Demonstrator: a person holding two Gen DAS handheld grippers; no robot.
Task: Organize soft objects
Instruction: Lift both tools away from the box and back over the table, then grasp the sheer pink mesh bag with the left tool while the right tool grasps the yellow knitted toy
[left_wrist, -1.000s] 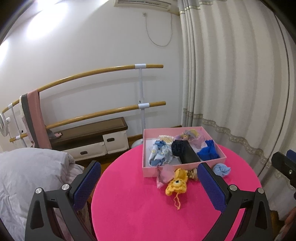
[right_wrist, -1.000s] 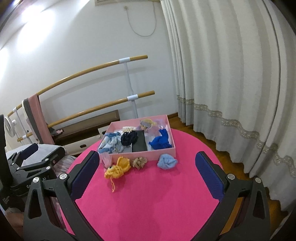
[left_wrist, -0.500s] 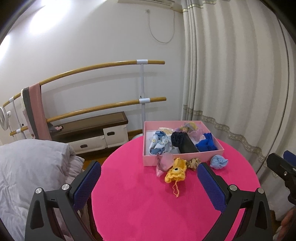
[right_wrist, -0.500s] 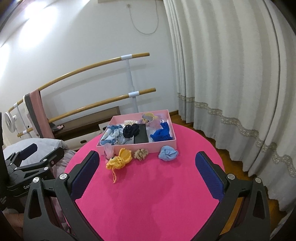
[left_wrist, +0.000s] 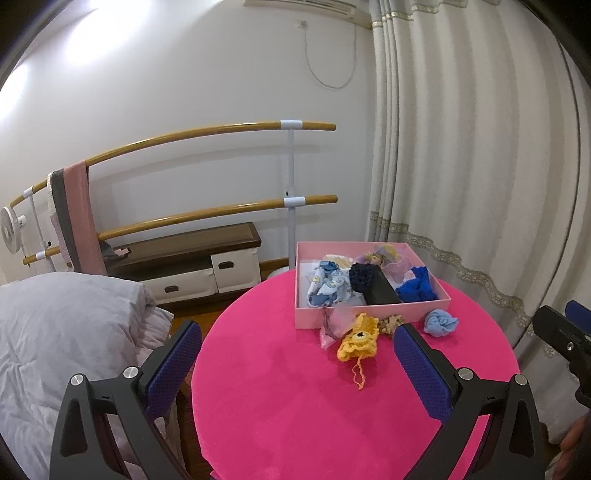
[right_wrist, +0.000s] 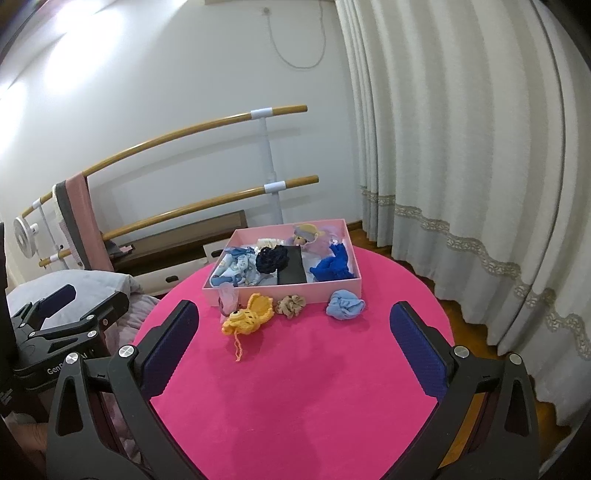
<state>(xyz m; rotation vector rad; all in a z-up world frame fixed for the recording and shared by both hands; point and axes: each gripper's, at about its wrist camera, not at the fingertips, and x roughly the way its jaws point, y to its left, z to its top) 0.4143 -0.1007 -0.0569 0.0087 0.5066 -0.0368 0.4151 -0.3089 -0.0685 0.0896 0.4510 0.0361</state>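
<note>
A pink box (left_wrist: 371, 320) (right_wrist: 280, 292) stands at the far side of a round pink table (left_wrist: 295, 406) (right_wrist: 295, 387) and holds several soft items. In front of it lie a yellow knitted toy (left_wrist: 360, 338) (right_wrist: 249, 314), a tan scrunchie (left_wrist: 391, 323) (right_wrist: 291, 304), a light blue scrunchie (left_wrist: 439, 322) (right_wrist: 345, 303) and a pale pink sheer piece (left_wrist: 332, 323) (right_wrist: 228, 297). My left gripper (left_wrist: 297, 347) is open and empty, short of the items. My right gripper (right_wrist: 294, 328) is open and empty, also short of them.
Wooden ballet bars (left_wrist: 207, 173) with a towel (left_wrist: 74, 218) run along the wall. A low bench with drawers (left_wrist: 184, 266) stands below. A white duvet (left_wrist: 55, 332) lies left of the table. Curtains (left_wrist: 461, 147) hang at the right.
Both grippers have drawn back and risen a little, so the box and loose items look smaller and farther. Nothing on the table has moved.
</note>
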